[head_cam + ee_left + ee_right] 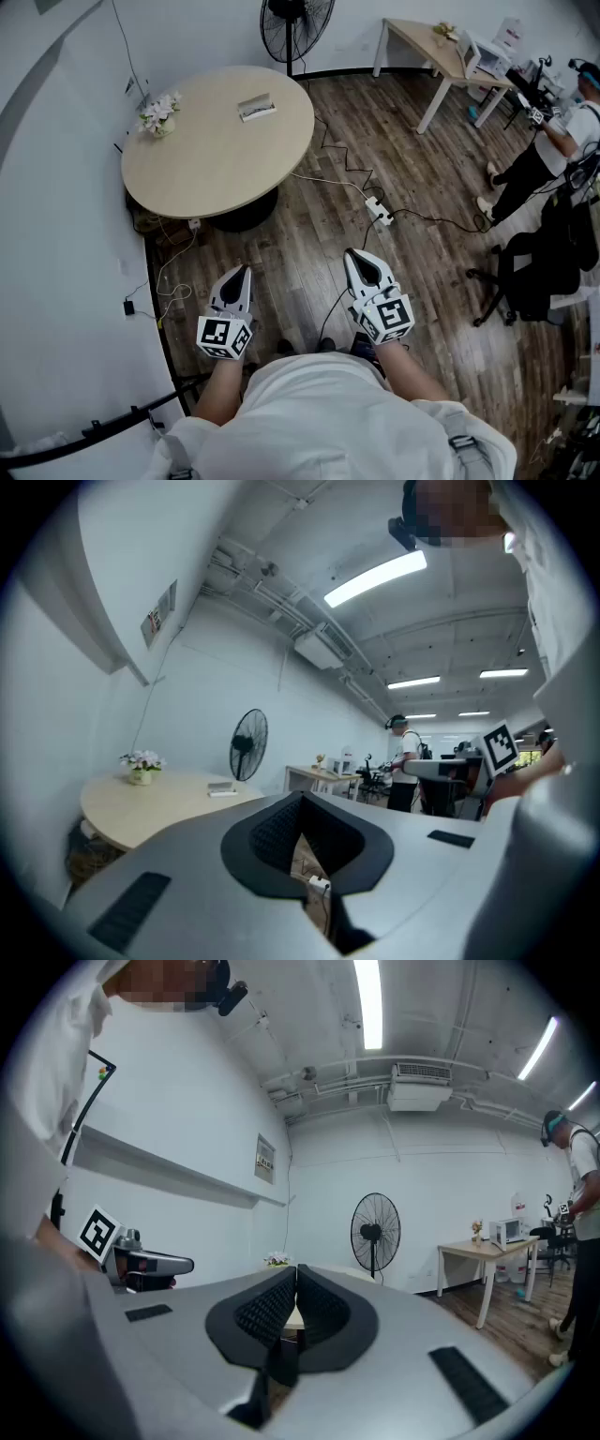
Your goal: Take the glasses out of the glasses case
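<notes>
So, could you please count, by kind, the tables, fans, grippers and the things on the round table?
Tables: 2, the round table and the rectangular table
Fans: 1, the fan
Grippers: 2, the left gripper and the right gripper
Glasses cases: 1, the glasses case
Flower pots: 1, the flower pot
Total: 7

You are standing over a wood-plank floor [422,281] showing a dull sheen, facing a round table [206,159] topped in smooth matt pale wood, holding a left gripper [242,272] and right gripper [356,256] shelled in matt grey plastic, with ribbed black pads.
</notes>
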`<act>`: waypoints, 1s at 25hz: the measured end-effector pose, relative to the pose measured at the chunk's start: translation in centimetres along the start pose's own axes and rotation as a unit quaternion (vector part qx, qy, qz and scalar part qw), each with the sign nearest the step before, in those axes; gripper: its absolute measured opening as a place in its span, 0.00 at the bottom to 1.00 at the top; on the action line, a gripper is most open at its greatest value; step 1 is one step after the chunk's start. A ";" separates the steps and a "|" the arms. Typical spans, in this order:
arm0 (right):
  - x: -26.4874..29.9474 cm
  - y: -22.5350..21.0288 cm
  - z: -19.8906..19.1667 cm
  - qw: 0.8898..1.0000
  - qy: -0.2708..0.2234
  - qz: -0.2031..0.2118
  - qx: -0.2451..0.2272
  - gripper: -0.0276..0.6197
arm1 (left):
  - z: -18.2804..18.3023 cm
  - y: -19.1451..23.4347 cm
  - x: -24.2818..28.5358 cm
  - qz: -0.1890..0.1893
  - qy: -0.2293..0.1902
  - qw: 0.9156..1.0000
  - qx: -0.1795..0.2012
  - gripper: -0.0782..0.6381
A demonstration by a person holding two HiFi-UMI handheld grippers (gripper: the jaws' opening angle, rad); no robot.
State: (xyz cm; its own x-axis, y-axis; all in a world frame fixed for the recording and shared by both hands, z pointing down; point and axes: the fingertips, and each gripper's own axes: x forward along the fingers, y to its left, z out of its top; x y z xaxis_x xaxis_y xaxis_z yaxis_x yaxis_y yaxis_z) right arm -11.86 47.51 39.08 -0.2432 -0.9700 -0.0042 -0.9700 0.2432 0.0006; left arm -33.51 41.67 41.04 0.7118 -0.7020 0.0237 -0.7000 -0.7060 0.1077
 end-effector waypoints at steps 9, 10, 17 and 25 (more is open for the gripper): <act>-6.2 -2.6 -2.7 0.998 0.050 -0.003 0.025 0.08 | -1.7 -6.7 -0.2 -0.027 0.036 0.999 -0.029 0.12; -6.3 -3.0 -2.7 0.999 0.047 -0.003 0.025 0.08 | -1.6 -7.1 -0.1 -0.030 0.039 0.999 -0.024 0.12; -7.8 -4.8 -2.4 0.999 0.021 0.042 0.025 0.08 | -0.7 -10.6 0.3 -0.069 0.018 0.996 -0.049 0.13; -7.3 -10.1 -3.5 0.999 0.019 0.034 0.030 0.08 | -1.7 -9.2 3.4 -0.043 0.043 0.998 -0.022 0.13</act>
State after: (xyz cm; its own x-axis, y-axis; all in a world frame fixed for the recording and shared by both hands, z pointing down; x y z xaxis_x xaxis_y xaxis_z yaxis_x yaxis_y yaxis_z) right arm -0.30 52.09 42.66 -0.3096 -0.9504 0.0316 -0.9497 0.3074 -0.0599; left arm -24.57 45.93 41.87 0.7731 -0.6266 0.0981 -0.6338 -0.7577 0.1556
